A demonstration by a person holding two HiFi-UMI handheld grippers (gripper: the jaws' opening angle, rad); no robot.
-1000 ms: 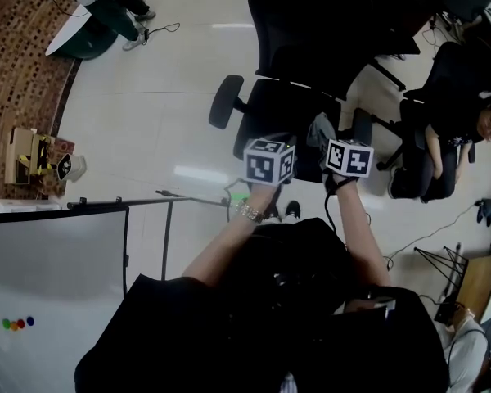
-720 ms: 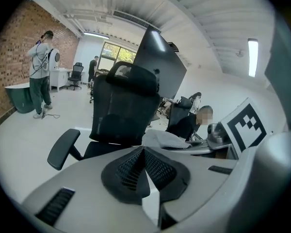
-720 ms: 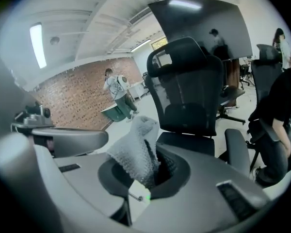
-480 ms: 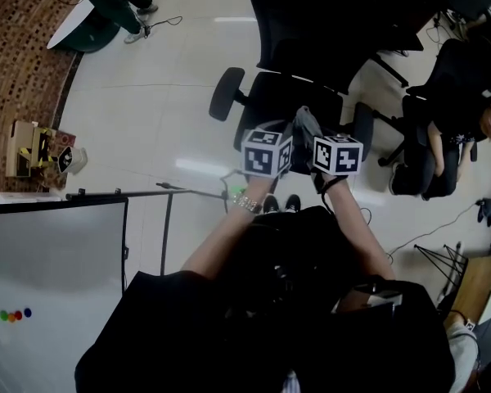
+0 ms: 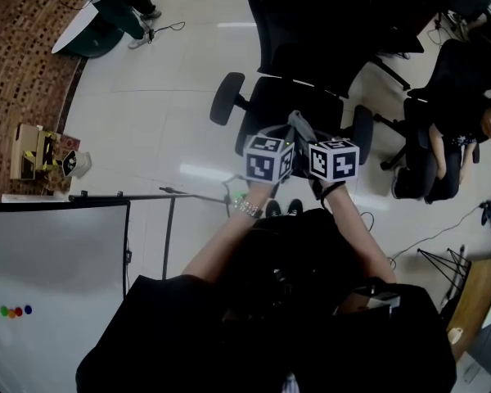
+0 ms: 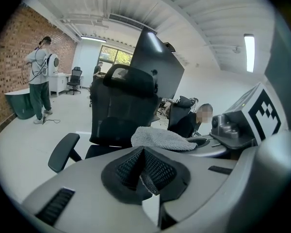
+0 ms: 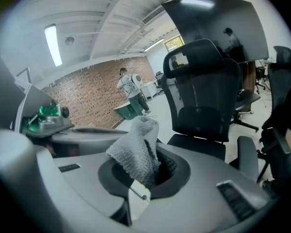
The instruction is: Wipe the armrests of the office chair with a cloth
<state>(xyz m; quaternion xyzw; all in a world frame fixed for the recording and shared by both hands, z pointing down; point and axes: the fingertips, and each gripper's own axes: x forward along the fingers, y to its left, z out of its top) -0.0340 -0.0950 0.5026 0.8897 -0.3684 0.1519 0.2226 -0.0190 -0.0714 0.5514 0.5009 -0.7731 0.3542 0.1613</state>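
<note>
The black office chair (image 5: 295, 64) stands in front of me, with its left armrest (image 5: 227, 98) and right armrest (image 5: 362, 133) sticking out to the sides. My right gripper (image 5: 331, 158) is shut on a grey knitted cloth (image 5: 301, 128), which pokes up between the two marker cubes over the seat's front. In the right gripper view the cloth (image 7: 138, 152) rises out of the right gripper (image 7: 145, 174), apart from the armrest (image 7: 247, 161). My left gripper (image 5: 268, 150) hangs right beside it; its jaws (image 6: 144, 171) are shut with nothing between them. The left armrest (image 6: 63, 151) lies lower left of it.
A seated person (image 5: 454, 133) on another black chair is close at the right. A whiteboard (image 5: 49, 285) on a black stand (image 5: 168, 219) is at my lower left. A cardboard box (image 5: 29, 150) sits by the brick-pattern carpet. Someone stands far off at the upper left (image 5: 119, 2).
Both grippers have drawn close together; the right one carried the cloth left, toward the left gripper and over the seat's front edge.
</note>
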